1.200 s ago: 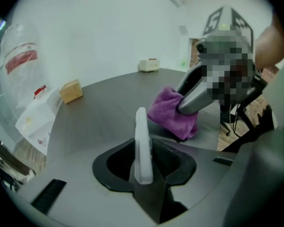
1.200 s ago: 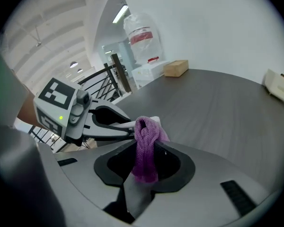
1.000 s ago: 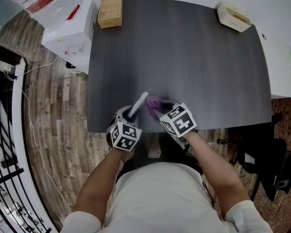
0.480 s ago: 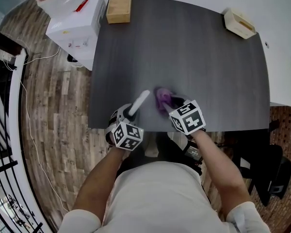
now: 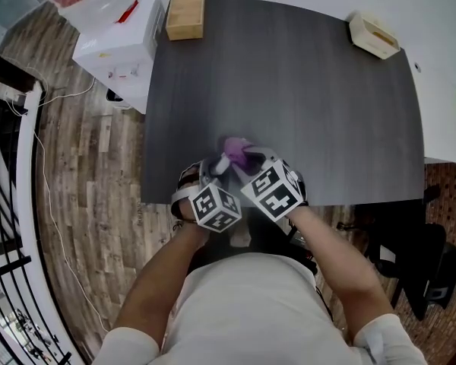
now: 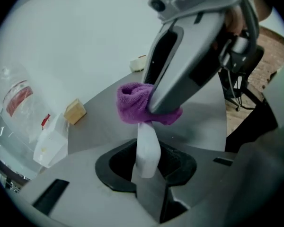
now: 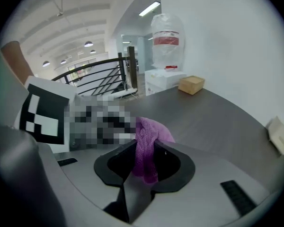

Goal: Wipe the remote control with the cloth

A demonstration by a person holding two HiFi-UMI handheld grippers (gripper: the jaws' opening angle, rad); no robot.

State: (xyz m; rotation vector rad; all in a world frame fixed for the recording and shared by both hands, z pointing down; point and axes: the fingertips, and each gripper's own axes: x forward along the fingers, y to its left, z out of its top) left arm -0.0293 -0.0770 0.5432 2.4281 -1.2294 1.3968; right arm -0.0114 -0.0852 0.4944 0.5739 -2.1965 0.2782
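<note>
Both forearms reaching in from the near edge of the dark table [image 5: 289, 74], markers side by side, pitched steeply down. Left gripper [image 6: 149, 174] clamped on the near end of the white remote control [image 6: 146, 148], long axis running straight out from the jaws. Right gripper [image 7: 142, 174] pinching the purple cloth [image 7: 144, 150], bunched against the remote's far tip.

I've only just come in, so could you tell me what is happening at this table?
A person works with two grippers over the near edge of the dark grey table. The left gripper is shut on a slim white remote control, and the right gripper is shut on a fluffy purple cloth, whose bunched end lies against the remote's far end.
</note>
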